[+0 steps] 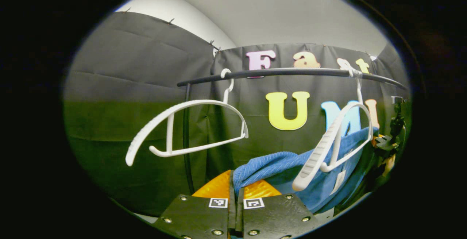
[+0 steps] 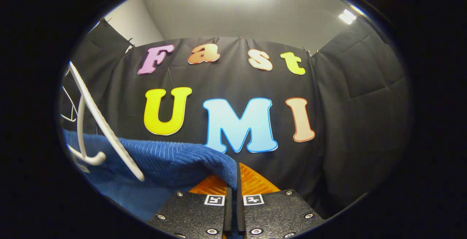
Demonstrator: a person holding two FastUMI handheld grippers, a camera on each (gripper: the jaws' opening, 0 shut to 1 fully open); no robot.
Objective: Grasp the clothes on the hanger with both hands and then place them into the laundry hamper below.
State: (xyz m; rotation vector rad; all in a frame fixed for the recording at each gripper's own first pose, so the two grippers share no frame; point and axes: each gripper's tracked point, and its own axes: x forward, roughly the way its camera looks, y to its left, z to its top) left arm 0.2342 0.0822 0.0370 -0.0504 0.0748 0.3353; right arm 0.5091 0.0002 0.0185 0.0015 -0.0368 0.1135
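A blue ribbed garment (image 1: 281, 169) stretches between both grippers. In the left gripper view its left corner runs down into the closed gap of my left gripper (image 1: 235, 184), whose orange fingers (image 1: 215, 188) press on it. A white hanger (image 1: 328, 147) hangs from the black rail (image 1: 292, 72) and overlaps the garment's right half. The right gripper (image 1: 388, 144) shows farther off at the garment's far right end. In the right gripper view the garment (image 2: 164, 155) comes in from the left, and its edge is pinched in my right gripper (image 2: 237, 171). The same hanger (image 2: 104, 126) slants across the cloth.
An empty white hanger (image 1: 189, 129) hangs tilted at the rail's left end. The rack's black upright post (image 1: 186, 140) stands behind it. Black cloth walls close the booth on every side.
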